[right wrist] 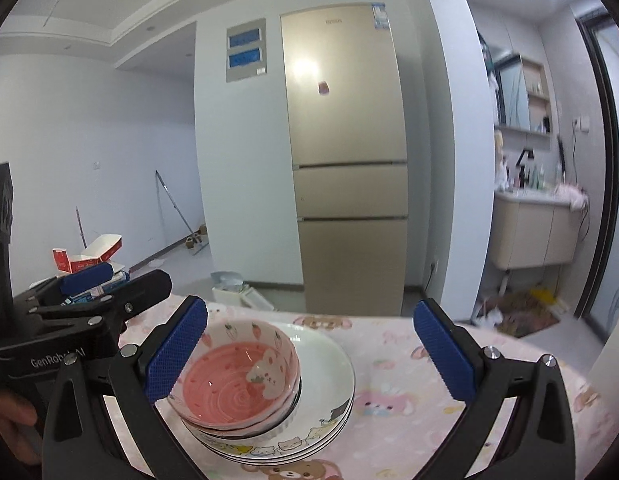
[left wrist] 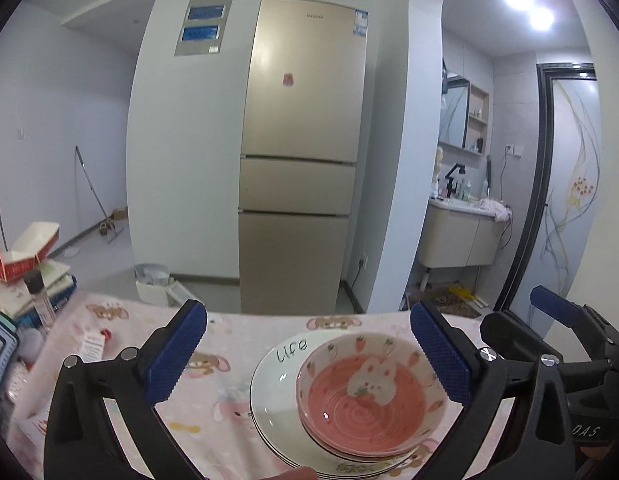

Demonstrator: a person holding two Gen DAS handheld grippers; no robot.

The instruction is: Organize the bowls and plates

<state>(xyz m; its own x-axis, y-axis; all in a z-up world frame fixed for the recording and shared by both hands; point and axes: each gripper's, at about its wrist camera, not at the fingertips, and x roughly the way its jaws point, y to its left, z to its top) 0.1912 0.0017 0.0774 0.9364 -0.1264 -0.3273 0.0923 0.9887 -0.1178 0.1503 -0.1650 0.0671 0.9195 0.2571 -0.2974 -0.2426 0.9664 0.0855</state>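
Note:
Pink bowls with a rabbit and strawberry print are nested on a stack of white plates marked "Life", on a pink cartoon tablecloth. My left gripper hovers above and behind the stack, open wide, with nothing between its blue pads. In the right wrist view the same bowls and plates lie low and left. My right gripper is also open wide and empty, its left pad just in front of the bowls' rim. Each view shows the other gripper's finger at its side.
A pile of books and red-and-white boxes with a small bottle crowds the table's left end. Past the far table edge stand a gold fridge, a floor bin and a washbasin cabinet. A hand holds the left gripper.

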